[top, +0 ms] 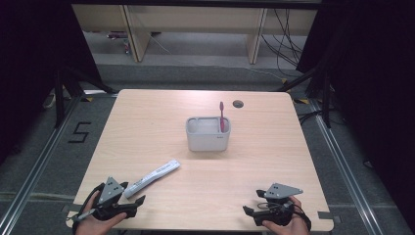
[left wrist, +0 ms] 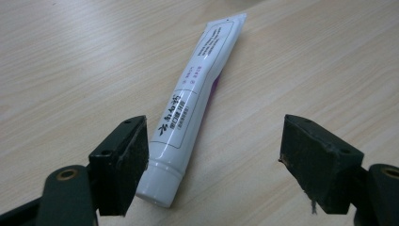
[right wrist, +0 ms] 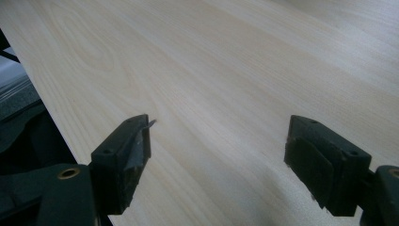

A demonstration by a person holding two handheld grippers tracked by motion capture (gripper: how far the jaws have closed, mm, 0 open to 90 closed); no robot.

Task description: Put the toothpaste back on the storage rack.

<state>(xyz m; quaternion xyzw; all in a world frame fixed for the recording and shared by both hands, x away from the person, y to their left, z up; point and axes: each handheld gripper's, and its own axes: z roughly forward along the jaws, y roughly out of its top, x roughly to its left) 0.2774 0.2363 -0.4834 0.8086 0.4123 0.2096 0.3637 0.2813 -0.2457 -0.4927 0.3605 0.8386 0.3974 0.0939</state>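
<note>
Toothpaste tube [left wrist: 190, 106] lies cap-first beside the left gripper's [left wrist: 214, 160] wide-spread jaws (right gripper [right wrist: 216, 160] likewise wide)

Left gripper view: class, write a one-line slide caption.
Open left gripper poised over the cap end of a white toothpaste tube lying on the wooden table.

A pale wooden table [top: 274, 161] has a round grommet hole [top: 238, 104] near its far edge. On the grey floor [top: 44, 161], black tape forms a 5 [top: 80, 132].
</note>
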